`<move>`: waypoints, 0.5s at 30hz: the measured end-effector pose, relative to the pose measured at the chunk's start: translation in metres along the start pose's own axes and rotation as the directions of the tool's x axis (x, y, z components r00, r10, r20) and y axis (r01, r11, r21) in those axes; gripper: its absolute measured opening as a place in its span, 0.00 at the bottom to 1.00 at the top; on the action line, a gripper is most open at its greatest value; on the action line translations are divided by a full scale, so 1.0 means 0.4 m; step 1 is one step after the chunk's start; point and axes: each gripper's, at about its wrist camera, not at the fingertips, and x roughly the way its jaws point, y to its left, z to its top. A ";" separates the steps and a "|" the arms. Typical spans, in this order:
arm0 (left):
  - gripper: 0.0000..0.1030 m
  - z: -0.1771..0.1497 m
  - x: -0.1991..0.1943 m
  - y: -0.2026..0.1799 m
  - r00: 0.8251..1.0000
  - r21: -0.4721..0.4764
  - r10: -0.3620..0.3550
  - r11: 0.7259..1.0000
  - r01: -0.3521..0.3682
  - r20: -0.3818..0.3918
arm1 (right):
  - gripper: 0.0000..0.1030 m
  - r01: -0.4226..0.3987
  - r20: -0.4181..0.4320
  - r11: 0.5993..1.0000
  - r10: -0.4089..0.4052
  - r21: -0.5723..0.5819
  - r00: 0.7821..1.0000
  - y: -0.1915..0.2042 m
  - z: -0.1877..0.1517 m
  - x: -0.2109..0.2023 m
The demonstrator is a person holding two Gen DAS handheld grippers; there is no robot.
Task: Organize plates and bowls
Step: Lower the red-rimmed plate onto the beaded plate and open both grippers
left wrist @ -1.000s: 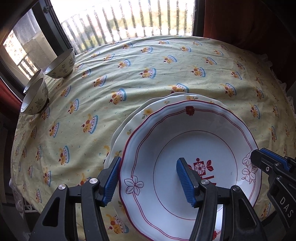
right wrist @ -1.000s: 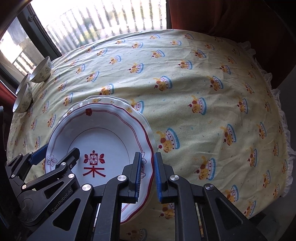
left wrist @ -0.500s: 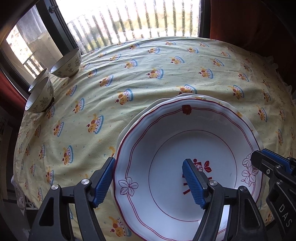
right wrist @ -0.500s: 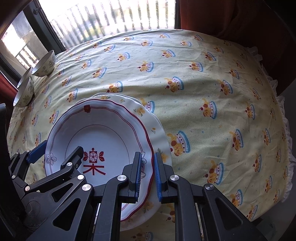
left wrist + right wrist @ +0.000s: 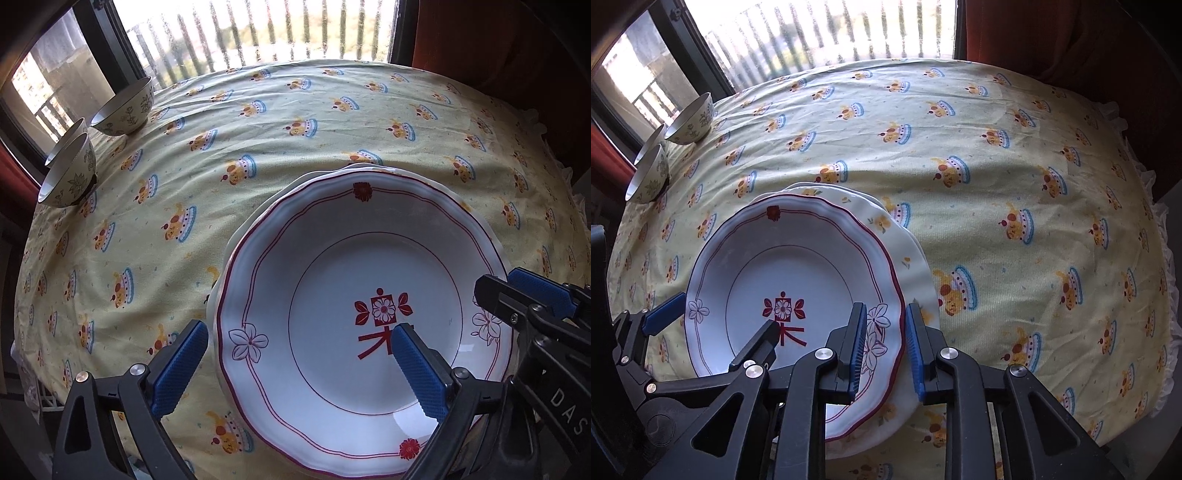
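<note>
Near the tabletop's point(image 5: 997, 184) front edge, plates point(image 5: 362, 314) sit stacked; both tongs, left point(image 5: 295, 363) and right point(image 5: 884, 347), opening, gripping nothing. Bowls point(image 5: 122, 107) at far left corner remain unstacked.

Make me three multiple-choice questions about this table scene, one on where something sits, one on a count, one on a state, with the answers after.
1. Where does the white scalloped plate with the dark red rim lines lie?
A. On a cream plate with yellow flowers
B. Inside a bowl
C. Bare on the cloth

2. How many cream floral bowls stand near the window?
A. One
B. Three
C. Five

3. How do the blue pads of the left hand-held gripper stand?
A. Clamped on the rim
B. Apart, off the rim
C. Shut on nothing

Answers:
1 A: the cream plate with yellow flowers shows beneath its edge.
2 B: one bowl apart, two more close together by the table edge.
3 B: the left hand-held gripper is opening, its pads clear of the rim.
</note>
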 end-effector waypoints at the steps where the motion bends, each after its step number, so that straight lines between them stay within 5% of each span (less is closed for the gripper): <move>1: 0.98 0.000 -0.001 0.007 1.000 -0.009 -0.007 1.000 0.007 -0.005 | 0.38 -0.006 0.009 1.000 0.006 -0.009 1.000 0.006 0.001 -0.003; 3: 0.98 0.002 -0.006 0.019 1.000 -0.020 -0.029 0.999 0.029 -0.007 | 0.60 0.004 0.034 1.000 -0.003 -0.030 0.999 0.024 0.001 -0.016; 5: 0.99 0.004 -0.013 0.030 0.999 -0.022 -0.044 0.999 0.044 -0.004 | 0.67 0.025 0.054 0.998 -0.022 -0.052 0.998 0.043 0.003 -0.025; 15: 0.98 0.019 -0.035 0.130 0.997 -0.002 -0.072 0.997 0.072 0.023 | 0.70 0.055 0.081 0.998 -0.056 0.018 0.995 0.123 0.015 -0.043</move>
